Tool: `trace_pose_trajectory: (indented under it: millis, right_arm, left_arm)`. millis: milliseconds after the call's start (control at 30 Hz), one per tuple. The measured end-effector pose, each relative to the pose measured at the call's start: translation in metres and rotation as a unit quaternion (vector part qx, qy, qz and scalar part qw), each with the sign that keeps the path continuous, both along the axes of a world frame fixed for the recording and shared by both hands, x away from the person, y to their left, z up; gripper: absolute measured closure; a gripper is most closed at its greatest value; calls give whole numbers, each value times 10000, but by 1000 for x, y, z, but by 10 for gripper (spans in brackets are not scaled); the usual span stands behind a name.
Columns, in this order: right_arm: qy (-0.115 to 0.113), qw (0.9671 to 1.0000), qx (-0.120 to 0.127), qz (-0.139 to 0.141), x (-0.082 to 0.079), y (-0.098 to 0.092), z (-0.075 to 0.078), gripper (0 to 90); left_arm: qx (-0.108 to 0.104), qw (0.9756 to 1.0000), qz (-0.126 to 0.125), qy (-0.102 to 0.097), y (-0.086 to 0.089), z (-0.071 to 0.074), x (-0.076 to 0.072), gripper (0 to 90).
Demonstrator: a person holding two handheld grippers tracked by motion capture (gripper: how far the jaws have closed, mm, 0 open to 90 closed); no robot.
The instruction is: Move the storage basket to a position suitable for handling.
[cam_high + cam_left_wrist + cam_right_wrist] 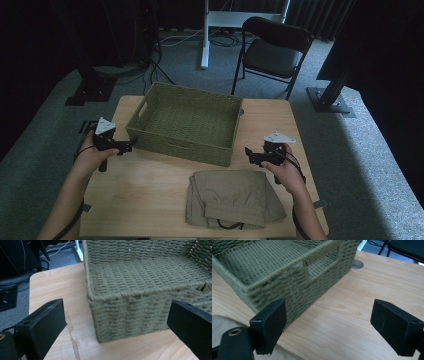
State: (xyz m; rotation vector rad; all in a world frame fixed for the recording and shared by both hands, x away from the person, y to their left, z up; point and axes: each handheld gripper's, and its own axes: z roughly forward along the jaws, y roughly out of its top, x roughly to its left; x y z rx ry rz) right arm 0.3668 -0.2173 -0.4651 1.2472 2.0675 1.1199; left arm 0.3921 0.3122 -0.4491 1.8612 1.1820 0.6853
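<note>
1. The left gripper [131,144], jaws spread wide and holding nothing, sits just beside the near left corner of the woven green basket [186,123].
2. The right gripper [248,154], equally wide, faces the basket's opposite corner, with bare wood table [145,190] between.
3. Folded tan cloth [231,198], soft and creased, lies near the right gripper at the table's front edge.
</note>
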Motion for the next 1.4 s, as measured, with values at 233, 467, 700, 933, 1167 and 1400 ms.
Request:
trace_pose_trajectory:
  millis: [233,467,700,933,1167,1400]
  right_arm:
    - [-22,9999,87,52,6,10,4,135]
    - [-52,9999,66,127,13,26,8,135]
    - [-108,9996,216,114,22,39,17,140]
    - [-44,9996,245,132,28,53,18,291]
    - [147,9997,75,167,32,63,5,426]
    - [176,9998,124,26,33,68,0,449]
  left_arm:
    - [54,10000,-69,-48,1,13,20,32]
    - [81,9998,-40,-159,3,16,38,74]
    - [62,9997,107,-231,6,13,57,153]
    - [15,9994,263,-240,5,1,69,327]
    - [102,9991,398,47,3,-18,72,455]
    - [43,9983,534,234,-4,-23,73,645]
